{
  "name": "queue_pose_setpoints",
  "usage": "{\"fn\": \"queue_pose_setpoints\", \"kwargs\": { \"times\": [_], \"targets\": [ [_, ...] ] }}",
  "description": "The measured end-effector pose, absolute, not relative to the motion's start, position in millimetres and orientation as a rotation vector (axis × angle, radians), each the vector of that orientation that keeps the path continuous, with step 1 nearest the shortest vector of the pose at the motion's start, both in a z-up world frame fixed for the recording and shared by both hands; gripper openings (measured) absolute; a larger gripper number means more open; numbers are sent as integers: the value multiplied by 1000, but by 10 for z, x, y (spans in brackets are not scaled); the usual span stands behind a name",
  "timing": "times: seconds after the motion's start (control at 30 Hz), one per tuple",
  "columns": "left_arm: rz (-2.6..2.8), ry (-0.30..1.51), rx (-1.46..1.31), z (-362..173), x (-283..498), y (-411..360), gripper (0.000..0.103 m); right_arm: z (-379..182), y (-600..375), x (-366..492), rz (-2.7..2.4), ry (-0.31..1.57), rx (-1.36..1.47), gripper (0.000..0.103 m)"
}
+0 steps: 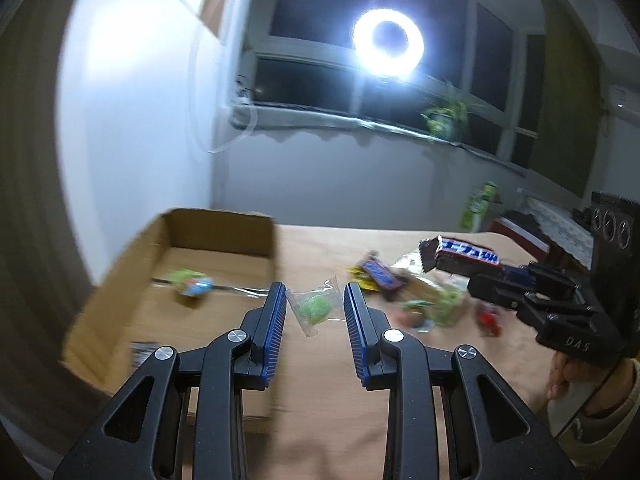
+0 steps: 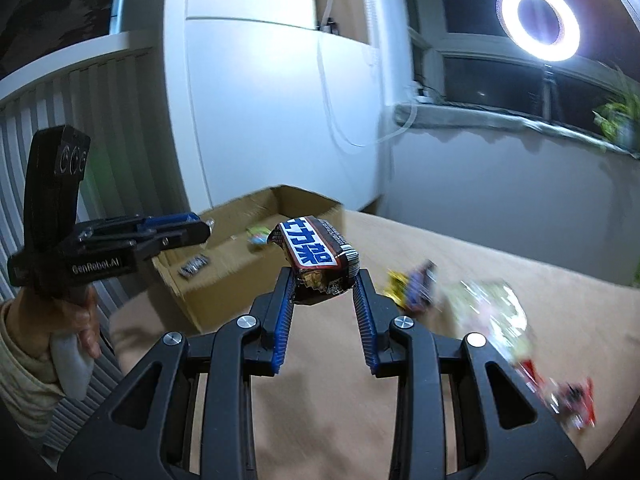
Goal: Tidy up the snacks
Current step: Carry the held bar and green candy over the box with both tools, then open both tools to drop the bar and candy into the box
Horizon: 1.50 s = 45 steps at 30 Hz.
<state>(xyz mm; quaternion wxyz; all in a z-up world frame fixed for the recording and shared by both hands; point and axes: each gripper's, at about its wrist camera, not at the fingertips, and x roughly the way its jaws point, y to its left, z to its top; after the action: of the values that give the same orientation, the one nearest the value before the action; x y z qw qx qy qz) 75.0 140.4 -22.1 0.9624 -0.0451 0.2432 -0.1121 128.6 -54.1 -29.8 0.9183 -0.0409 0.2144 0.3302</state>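
My right gripper point(image 2: 323, 278) is shut on a brown Snickers bar point(image 2: 314, 258) and holds it in the air above the table; it also shows in the left wrist view point(image 1: 464, 258). My left gripper point(image 1: 315, 294) is open and empty, its jaws framing a clear-wrapped green candy point(image 1: 314, 308) that lies on the table beyond the fingertips. An open cardboard box point(image 1: 224, 226) stands at the left with a green-blue snack point(image 1: 192, 284) inside. The box point(image 2: 304, 196) also shows in the right wrist view, with my left gripper point(image 2: 200, 228) beside it.
A loose pile of snacks lies on the wooden table point(image 1: 320, 248): a yellow and purple pack point(image 1: 376, 274), green packets point(image 1: 448, 300), a red one point(image 1: 488, 318). A dark wrapper point(image 2: 194, 266) lies in the box. A ring light point(image 1: 388, 42) shines at the window.
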Motion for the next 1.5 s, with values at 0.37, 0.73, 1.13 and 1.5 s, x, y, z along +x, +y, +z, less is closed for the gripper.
{"fn": "queue_pose_setpoints", "kwargs": {
  "times": [0.37, 0.73, 1.13, 1.5],
  "targets": [
    [-133, 508, -125, -414, 911, 2020, 28, -296, 634, 1702, 811, 442, -165, 31],
    [-62, 528, -191, -593, 687, 2253, 76, -529, 629, 1684, 753, 502, -178, 57],
    [-6, 495, -231, -461, 376, 2283, 77, -660, 224, 1093, 704, 468, -163, 76],
    [-81, 508, -162, -359, 331, 1804, 80, -793, -99, 812, 663, 475, -155, 103]
  ]
}}
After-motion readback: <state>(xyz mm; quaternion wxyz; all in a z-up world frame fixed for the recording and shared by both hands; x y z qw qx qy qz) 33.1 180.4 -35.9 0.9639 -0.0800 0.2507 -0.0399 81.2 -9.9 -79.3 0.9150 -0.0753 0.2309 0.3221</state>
